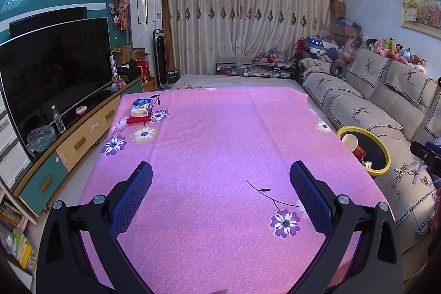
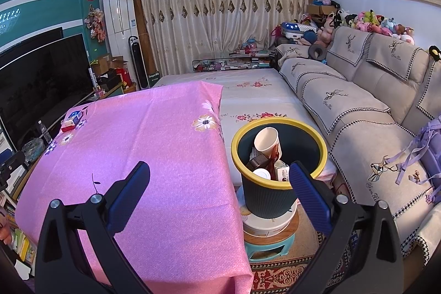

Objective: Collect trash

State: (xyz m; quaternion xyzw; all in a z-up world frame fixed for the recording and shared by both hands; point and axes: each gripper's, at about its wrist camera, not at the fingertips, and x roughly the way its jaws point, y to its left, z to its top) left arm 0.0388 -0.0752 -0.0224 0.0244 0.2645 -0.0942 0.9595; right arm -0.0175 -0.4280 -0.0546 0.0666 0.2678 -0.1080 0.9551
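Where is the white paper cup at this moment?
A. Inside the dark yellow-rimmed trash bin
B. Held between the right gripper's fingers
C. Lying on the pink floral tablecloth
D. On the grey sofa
A: the white paper cup leans inside the dark yellow-rimmed trash bin among other rubbish, while the right gripper is open and holds nothing.

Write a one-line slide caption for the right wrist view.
Open right gripper hovers empty beside the yellow-rimmed trash bin, already holding a paper cup and wrappers, next to the pink tablecloth.

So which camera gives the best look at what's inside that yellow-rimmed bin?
The right wrist view: it looks down into the bin, showing cups and cartons inside. The left wrist view catches only part of its rim at the table's edge.
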